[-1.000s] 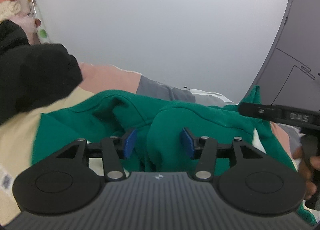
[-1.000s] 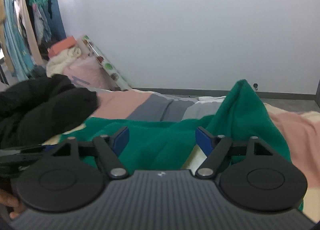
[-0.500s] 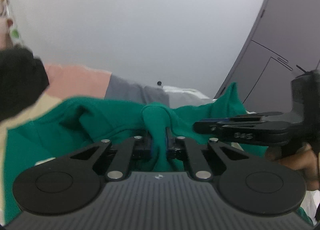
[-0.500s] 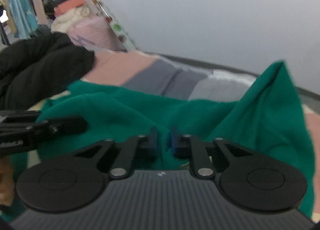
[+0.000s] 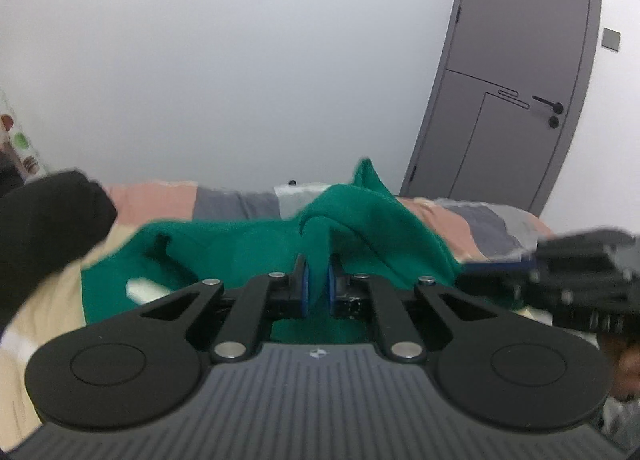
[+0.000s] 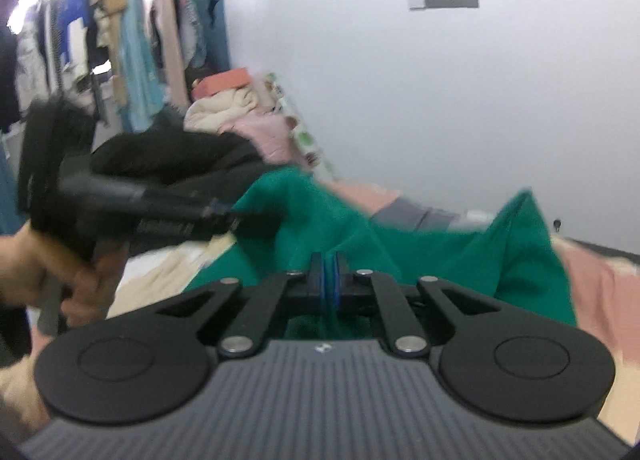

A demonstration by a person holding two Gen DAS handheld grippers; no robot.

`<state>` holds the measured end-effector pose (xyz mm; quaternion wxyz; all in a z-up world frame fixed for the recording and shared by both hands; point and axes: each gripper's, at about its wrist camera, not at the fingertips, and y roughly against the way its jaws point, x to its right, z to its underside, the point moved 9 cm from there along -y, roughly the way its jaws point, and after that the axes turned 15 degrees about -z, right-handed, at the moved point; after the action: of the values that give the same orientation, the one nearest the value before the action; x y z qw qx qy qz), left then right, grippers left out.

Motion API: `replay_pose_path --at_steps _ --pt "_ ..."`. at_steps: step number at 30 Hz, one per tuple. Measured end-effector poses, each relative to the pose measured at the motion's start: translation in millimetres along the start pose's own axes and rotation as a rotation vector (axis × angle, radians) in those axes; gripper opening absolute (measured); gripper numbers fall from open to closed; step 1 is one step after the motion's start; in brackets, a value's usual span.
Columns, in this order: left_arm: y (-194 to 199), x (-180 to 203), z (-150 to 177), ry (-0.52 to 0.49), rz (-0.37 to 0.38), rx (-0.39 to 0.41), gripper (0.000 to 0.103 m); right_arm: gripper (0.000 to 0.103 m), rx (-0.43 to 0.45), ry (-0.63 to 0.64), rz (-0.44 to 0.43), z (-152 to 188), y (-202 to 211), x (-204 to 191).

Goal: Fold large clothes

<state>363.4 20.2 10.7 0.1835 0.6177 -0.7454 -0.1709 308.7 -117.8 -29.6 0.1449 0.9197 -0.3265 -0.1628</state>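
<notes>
Both grippers clamped on green garment, lifted off bed.
Left gripper [image 5: 317, 289] and right gripper [image 6: 329, 287] each pinch a fold of soft green knit garment [image 5: 248, 248]; striped bedspread [image 5: 160, 200] beyond, black clothing [image 5: 44, 228] crowding its left edge.

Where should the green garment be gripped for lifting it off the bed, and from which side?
Judging by its pose, grip the green garment at raised folds along its near edge, from the near side. The left gripper and right gripper are each shut on such a ridge, the rest trailing over the bed.
</notes>
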Motion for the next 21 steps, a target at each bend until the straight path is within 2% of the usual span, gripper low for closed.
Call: replay_pose_path --at_steps 5,10,12,14,16,18,21 --pt "33 19 59 0.025 -0.011 -0.043 0.009 0.006 -0.029 -0.045 0.01 60 22 -19" --pt "45 26 113 0.037 -0.055 -0.085 0.009 0.006 -0.086 -0.067 0.035 104 29 -25" --pt "41 24 120 0.045 -0.08 -0.107 0.011 0.006 -0.109 -0.075 0.043 114 27 -27" --pt "44 19 118 0.091 -0.08 -0.107 0.011 0.008 -0.095 -0.099 0.045 115 30 -26" --pt "48 15 117 0.129 -0.077 -0.116 0.023 0.009 -0.077 -0.129 0.043 115 34 -22" --pt "54 8 117 0.174 -0.085 -0.102 0.052 0.01 -0.056 -0.137 0.043 114 39 -22" --pt "61 0 112 0.261 -0.069 -0.083 0.056 0.011 -0.033 -0.185 0.028 116 44 -18"
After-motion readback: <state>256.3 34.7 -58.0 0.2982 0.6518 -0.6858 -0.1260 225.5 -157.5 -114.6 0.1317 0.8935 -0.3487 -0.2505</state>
